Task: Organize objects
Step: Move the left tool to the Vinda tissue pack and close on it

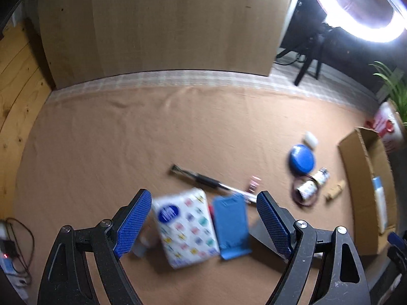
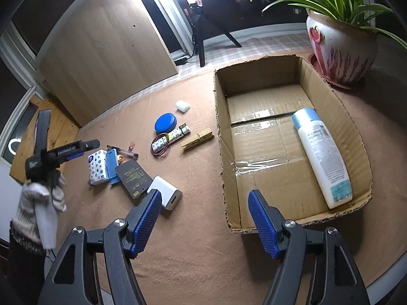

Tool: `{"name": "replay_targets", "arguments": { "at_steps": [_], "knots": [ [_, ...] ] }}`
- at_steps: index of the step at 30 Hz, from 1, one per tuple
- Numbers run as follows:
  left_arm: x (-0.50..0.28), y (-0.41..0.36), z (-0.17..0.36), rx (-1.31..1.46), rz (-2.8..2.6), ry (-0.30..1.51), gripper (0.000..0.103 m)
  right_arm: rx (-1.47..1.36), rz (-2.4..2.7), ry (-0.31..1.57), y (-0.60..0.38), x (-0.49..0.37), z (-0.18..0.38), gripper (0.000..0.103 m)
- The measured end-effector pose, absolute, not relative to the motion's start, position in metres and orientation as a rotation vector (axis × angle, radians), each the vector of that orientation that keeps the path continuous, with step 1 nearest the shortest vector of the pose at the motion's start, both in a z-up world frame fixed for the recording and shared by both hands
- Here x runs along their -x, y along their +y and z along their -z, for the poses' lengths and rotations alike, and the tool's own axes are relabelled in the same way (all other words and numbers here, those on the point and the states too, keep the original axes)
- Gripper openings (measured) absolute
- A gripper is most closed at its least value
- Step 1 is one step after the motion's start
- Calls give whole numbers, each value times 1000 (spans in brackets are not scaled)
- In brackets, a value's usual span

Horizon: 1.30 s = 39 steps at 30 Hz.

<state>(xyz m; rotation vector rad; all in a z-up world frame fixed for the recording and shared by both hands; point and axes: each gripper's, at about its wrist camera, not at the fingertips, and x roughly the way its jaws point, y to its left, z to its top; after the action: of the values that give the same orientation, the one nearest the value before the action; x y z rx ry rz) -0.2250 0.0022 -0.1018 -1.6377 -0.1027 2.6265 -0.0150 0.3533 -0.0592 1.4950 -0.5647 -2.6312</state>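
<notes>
Tissue pack lies lower centre of the left wrist view, straddled by the wide-open left gripper, long axis pointing away along the fingers; blue stand touches its right side. Left is nearer. Right gripper, wide and holding nothing, hovers by the cardboard box containing a lotion bottle. Labels blurred, unreadable.
</notes>
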Motion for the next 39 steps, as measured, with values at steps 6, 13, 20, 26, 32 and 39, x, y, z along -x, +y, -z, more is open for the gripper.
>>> {"name": "replay_targets", "arguments": {
  "at_steps": [6, 13, 20, 26, 32, 39],
  "knots": [
    [245, -4, 120, 1722, -2601, -63, 65, -1511, 2638, -571, 355, 13, 63, 67],
    [238, 4, 138, 1760, -2531, -19, 49, -1523, 2614, -571, 349, 18, 67, 67],
    [209, 15, 139, 1711, -2503, 5, 48, -1520, 2568, -523, 331, 29, 69, 67],
    [183, 36, 142, 1694, -2417, 52, 48, -1516, 2520, -472, 310, 36, 71, 67],
    [147, 54, 156, 1692, -2369, 111, 48, -1503, 2501, -444, 300, 36, 69, 67],
    [118, 53, 153, 1673, -2324, 33, 48, -1510, 2470, -451, 298, 41, 71, 67]
  ]
}}
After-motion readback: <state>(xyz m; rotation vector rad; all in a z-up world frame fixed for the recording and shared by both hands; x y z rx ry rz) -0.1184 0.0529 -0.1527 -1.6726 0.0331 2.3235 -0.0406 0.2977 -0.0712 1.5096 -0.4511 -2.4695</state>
